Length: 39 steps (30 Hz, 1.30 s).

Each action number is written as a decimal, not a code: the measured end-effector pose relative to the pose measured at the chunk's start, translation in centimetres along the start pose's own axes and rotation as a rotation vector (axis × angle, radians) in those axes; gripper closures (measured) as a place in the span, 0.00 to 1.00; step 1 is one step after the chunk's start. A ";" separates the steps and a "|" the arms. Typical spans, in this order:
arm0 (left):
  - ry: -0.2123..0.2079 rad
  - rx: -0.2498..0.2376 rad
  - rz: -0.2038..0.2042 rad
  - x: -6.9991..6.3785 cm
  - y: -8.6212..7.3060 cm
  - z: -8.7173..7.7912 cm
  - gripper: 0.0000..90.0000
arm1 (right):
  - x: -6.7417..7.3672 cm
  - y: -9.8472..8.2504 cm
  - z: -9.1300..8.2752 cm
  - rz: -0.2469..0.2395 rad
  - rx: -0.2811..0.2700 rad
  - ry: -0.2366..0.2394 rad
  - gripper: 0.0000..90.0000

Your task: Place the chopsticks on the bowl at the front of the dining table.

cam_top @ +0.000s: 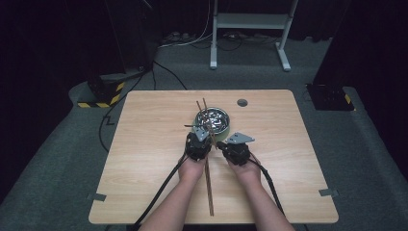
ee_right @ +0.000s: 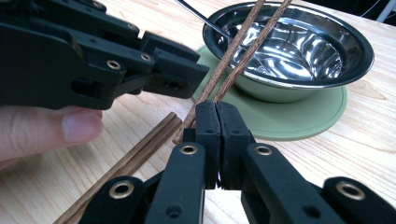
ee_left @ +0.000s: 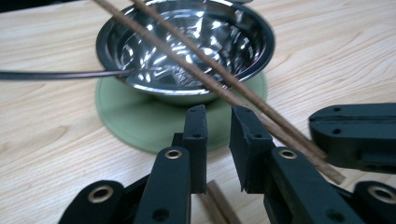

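1. Steel bowl (cam_top: pixel 212 120) sits on a green mat (ee_left: pixel 140 126) near the middle of the table (cam_top: pixel 144 159). A thin dark utensil handle (ee_left: pixel 56 74) rests on the bowl's rim and sticks out to one side.
2. One pair of chopsticks (ee_left: pixel 201 70) already lies slanted across the bowl, near ends down on the table just beside the mat. Looks placed.
3. Second pair of chopsticks (cam_top: pixel 209 187) lies flat on the table, between the two hands and running back toward the person. Not picked up yet.
4. Left gripper (ee_left: pixel 219 135): jaws slightly apart, nothing between them; the second pair's end shows below them.
5. Right gripper (ee_right: pixel 217 121): jaws pressed together, empty, tips just beside the first pair's near ends.
6. Judgement: roughly halfway; second pair left to lift and set on the bowl.
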<state>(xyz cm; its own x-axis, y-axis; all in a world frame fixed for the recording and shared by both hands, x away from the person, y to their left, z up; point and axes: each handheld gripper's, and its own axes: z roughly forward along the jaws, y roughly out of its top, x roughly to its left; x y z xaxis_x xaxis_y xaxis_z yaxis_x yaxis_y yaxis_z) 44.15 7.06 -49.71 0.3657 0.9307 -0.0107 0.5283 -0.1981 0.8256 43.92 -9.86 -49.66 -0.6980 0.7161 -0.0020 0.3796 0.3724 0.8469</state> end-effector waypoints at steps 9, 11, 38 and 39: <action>-0.002 -0.009 -0.011 -0.1 -0.1 0.3 0.81 | -0.5 -0.1 0.3 0.047 -0.009 -0.053 0.94; -0.004 -0.009 -0.013 -0.1 -0.1 0.3 0.82 | -0.4 -0.1 0.3 0.040 -0.010 -0.046 0.94; -0.026 0.000 0.036 -0.1 0.5 0.5 0.85 | 0.2 -0.1 0.6 0.024 0.010 -0.014 0.94; -0.025 -0.002 0.037 -0.1 0.5 0.5 0.85 | 0.2 -0.1 0.6 0.019 0.008 -0.014 0.94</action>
<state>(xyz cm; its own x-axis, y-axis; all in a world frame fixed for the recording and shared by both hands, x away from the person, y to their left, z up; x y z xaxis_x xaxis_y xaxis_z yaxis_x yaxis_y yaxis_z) 44.77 6.73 -49.55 0.4039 0.9148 0.0054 0.5127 -0.2313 0.8269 44.10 -9.42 -50.10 -0.6819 0.7314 0.0069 0.3981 0.3632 0.8424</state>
